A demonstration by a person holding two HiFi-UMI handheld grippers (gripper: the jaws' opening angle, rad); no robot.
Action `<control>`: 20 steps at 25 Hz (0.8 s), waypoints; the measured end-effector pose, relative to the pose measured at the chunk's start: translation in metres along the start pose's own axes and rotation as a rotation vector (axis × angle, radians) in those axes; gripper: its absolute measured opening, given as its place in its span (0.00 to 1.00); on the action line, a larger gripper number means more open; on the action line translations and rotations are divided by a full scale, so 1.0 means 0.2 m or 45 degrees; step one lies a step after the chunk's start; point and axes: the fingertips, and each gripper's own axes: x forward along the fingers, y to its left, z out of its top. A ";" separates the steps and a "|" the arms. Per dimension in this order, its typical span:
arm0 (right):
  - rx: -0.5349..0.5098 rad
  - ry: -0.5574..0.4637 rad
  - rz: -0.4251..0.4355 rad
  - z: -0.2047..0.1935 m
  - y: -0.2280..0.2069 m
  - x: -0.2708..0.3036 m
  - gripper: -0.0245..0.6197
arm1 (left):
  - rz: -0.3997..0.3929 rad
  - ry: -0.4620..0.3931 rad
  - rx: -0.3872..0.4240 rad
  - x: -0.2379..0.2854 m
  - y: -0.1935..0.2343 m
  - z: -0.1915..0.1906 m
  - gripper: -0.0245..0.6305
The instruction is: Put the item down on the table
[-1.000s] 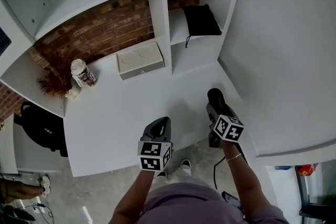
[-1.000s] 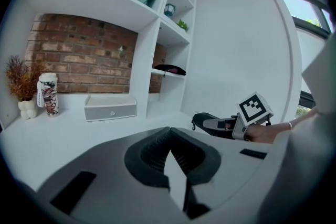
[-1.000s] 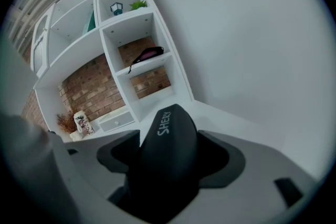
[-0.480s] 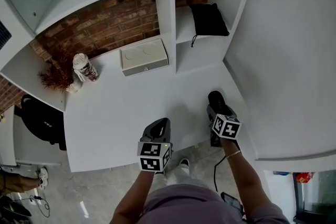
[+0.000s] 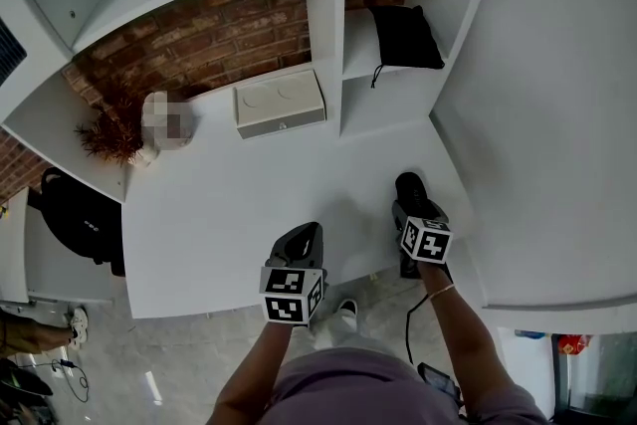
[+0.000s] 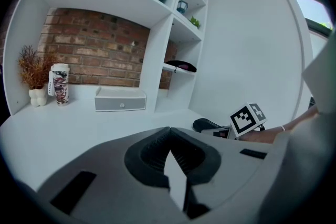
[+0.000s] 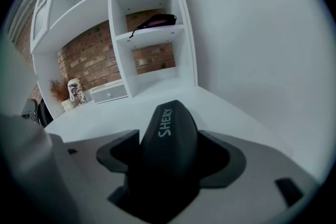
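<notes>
The right gripper (image 7: 169, 157) is clamped on a black rounded case (image 7: 168, 128), one pad on each long side, with the case's nose pointing past the jaws. The left gripper (image 6: 169, 152) is closed on nothing, its tips meeting. In the head view the case (image 5: 409, 186) lies over the white table (image 5: 239, 204), just inside the near edge and close to the right-hand edge against the wall. We cannot tell whether its underside is touching the top yet.

In our judgement, a clean set-down means bringing the case level and letting it settle flat before the jaws part. The gripper should then draw straight back along its own line so the pads do not drag the case toward the near edge. Placing it a little further in from that edge would be safer.

The right gripper (image 5: 413, 214) tips forward and down, its marker cube toward the person, the forearm reaching in across the near edge. The left gripper (image 5: 304, 239) is near the middle of the near edge, pointing slightly downward and well apart from the case.
</notes>
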 end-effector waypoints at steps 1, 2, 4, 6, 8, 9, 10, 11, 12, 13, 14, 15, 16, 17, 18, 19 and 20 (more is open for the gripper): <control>-0.003 0.005 -0.002 -0.01 0.00 0.00 0.59 | 0.003 0.001 0.001 0.00 0.00 0.00 0.04; -0.005 0.011 -0.004 -0.02 0.00 0.01 0.59 | 0.006 0.001 0.001 0.00 0.01 0.00 0.04; -0.005 0.023 -0.009 -0.04 -0.01 0.01 0.59 | 0.014 0.002 -0.001 -0.01 0.02 0.00 0.04; -0.014 0.025 -0.010 -0.06 -0.01 0.01 0.59 | 0.022 0.006 -0.005 -0.02 0.03 -0.01 0.04; -0.034 0.020 -0.010 -0.06 -0.01 0.01 0.59 | 0.026 0.010 -0.009 -0.02 0.04 -0.02 0.04; -0.044 0.019 -0.012 -0.06 0.00 0.01 0.59 | 0.026 0.011 -0.010 -0.02 0.04 -0.02 0.04; -0.053 0.018 -0.015 -0.06 0.00 0.00 0.59 | 0.027 0.013 -0.010 -0.03 0.05 -0.02 0.04; -0.062 0.015 -0.017 -0.06 0.00 0.00 0.60 | 0.026 0.016 -0.010 -0.03 0.05 -0.03 0.04; -0.069 0.011 -0.017 -0.06 0.01 0.00 0.60 | 0.024 0.019 -0.009 -0.03 0.05 -0.03 0.04; -0.072 0.006 -0.013 -0.06 0.01 0.00 0.60 | 0.022 0.021 -0.008 -0.03 0.05 -0.04 0.04; -0.071 0.001 -0.007 -0.06 0.02 0.00 0.62 | 0.020 0.022 -0.007 -0.03 0.05 -0.04 0.04; -0.067 -0.004 0.000 -0.06 0.02 0.00 0.64 | 0.019 0.022 -0.007 -0.04 0.06 -0.04 0.04; -0.064 -0.009 0.006 -0.06 0.03 -0.01 0.67 | 0.017 0.022 -0.007 -0.04 0.06 -0.05 0.04; -0.062 -0.015 0.008 -0.05 0.03 -0.01 0.68 | 0.016 0.022 -0.007 -0.04 0.06 -0.05 0.04; -0.063 -0.022 0.005 -0.05 0.04 -0.02 0.69 | 0.015 0.024 -0.007 -0.05 0.07 -0.05 0.04; -0.066 -0.032 0.000 -0.04 0.04 -0.03 0.69 | 0.013 0.026 -0.007 -0.05 0.07 -0.06 0.04; -0.068 -0.045 -0.009 -0.03 0.04 -0.04 0.69 | 0.011 0.027 -0.006 -0.05 0.08 -0.06 0.04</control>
